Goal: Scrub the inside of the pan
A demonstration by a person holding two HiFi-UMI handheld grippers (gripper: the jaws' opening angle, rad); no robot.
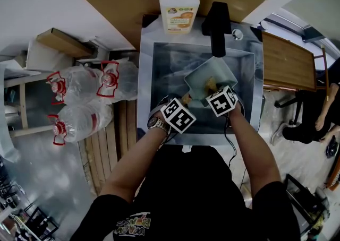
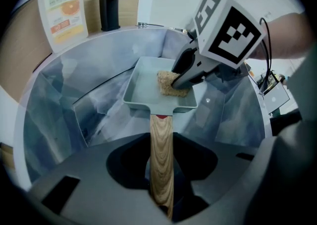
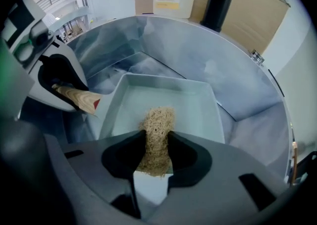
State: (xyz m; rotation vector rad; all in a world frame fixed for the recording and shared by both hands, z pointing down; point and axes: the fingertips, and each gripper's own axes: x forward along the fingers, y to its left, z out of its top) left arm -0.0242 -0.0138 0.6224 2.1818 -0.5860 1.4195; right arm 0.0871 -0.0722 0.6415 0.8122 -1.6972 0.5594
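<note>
A square pale green pan (image 1: 202,77) lies tilted in the steel sink (image 1: 159,75). My left gripper (image 1: 182,100) is shut on its wooden handle (image 2: 161,149), which runs straight between the jaws in the left gripper view. My right gripper (image 1: 213,87) is shut on a tan fibrous scrubber (image 3: 157,132) and holds it down on the inside of the pan (image 3: 163,95), near the handle end. In the left gripper view the scrubber (image 2: 169,84) rests on the pan floor (image 2: 143,90) under the right gripper (image 2: 187,76). The handle's end (image 3: 79,99) shows inside the left gripper (image 3: 59,80) in the right gripper view.
A black faucet (image 1: 217,22) stands over the sink's back edge, with a white soap bottle (image 1: 179,2) to its left. Large clear water bottles (image 1: 79,102) lie on the floor at left. A wooden table (image 1: 287,59) stands to the right of the sink.
</note>
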